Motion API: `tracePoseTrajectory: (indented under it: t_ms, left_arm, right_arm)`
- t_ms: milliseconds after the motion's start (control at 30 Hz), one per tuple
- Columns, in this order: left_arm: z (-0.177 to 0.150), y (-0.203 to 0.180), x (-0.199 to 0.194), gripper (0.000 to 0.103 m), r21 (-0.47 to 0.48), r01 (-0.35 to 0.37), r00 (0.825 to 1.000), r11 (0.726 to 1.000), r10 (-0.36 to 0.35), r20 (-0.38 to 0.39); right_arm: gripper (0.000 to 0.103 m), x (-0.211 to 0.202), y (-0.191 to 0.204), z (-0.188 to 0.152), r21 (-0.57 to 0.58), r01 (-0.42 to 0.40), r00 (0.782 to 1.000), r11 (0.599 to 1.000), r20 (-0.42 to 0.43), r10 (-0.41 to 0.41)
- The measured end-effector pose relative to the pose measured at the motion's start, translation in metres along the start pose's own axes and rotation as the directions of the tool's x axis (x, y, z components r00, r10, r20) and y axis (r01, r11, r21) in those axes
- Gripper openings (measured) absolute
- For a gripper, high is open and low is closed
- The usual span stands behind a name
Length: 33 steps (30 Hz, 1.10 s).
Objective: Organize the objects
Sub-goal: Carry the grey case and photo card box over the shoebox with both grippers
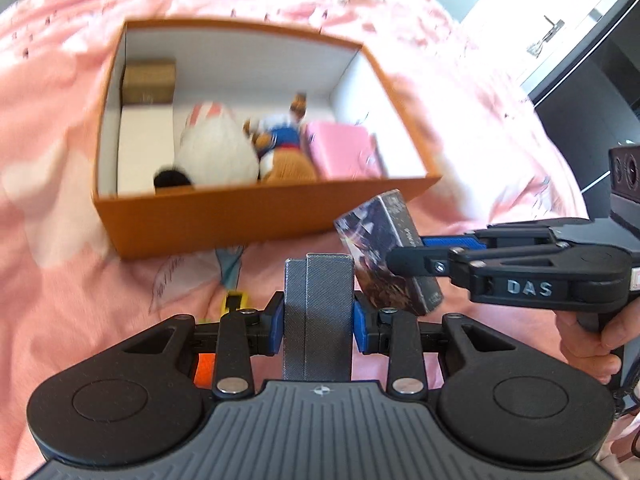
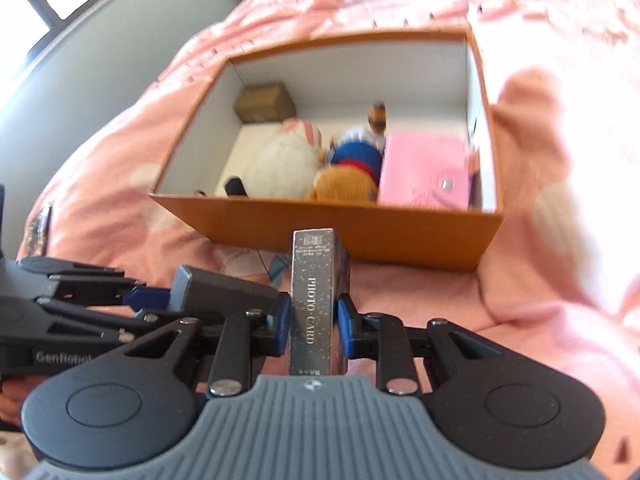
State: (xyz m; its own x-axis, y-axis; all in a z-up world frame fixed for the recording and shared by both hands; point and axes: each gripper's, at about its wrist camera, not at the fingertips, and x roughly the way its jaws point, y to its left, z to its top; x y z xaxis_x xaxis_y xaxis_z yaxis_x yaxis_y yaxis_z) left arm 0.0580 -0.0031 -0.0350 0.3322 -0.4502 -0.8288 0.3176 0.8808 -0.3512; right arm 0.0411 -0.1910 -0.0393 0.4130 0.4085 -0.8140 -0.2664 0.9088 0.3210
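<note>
— Looking at the orange box [image 1: 224,220] first: where does it sit?
— On the pink bedspread [image 1: 460,92], open at the top, white inside. A brown carton [image 2: 265,103] stands in its far left corner, a white plush [image 2: 284,164] lies beside a plush in a blue top [image 2: 354,160], and a pink wallet [image 2: 424,170] rests against the right wall.

— And the things outside it?
— Two, both held in front of the box's near wall. The left tongs [image 1: 319,322] are clamped on a grey case [image 1: 318,312], upright between the blue pads. The right tongs [image 2: 313,326] are clamped on a dark photo card box [image 2: 312,300], spine toward the camera, lettering running down it.

— How close are the two?
— Just beside each other; from the left wrist the card box tilts, with its lower corner next to the grey case.

— Anything under them?
— A small yellow item [image 1: 236,302] and a bit of orange [image 1: 205,366] on the bedspread, too hidden to name. Part of a hand [image 1: 592,344] grips the right handle.
</note>
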Motion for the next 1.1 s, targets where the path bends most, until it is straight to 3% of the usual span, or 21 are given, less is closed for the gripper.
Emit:
tracePoseTrajectory:
  t_ms: [333,500,733,1100]
  left_arm:
    - [0.035,-0.015,-0.029,0.038,0.036,-0.001,0.988,0.999,-0.005,0.153]
    - [0.058,-0.009,-0.028,0.038,0.0,-0.003,0.98,1.0,0.003,0.199]
    - [0.085,0.007,-0.016,0.038,-0.045,-0.016,0.969,0.999,0.026,0.246]
    - [0.125,0.031,0.017,0.038,-0.088,0.004,0.972,0.996,0.016,0.235]
  right_arm:
    - [0.026,-0.051,0.009,0.027,-0.042,-0.017,0.989,0.999,0.145,0.023]
    - [0.026,-0.058,0.01,0.047,-0.051,-0.01,0.979,0.999,0.204,0.02]
    - [0.026,-0.041,-0.006,0.077,-0.009,0.008,0.974,1.0,0.226,-0.006]
    - [0.026,0.007,-0.047,0.122,0.074,0.088,0.973,0.993,0.205,-0.102]
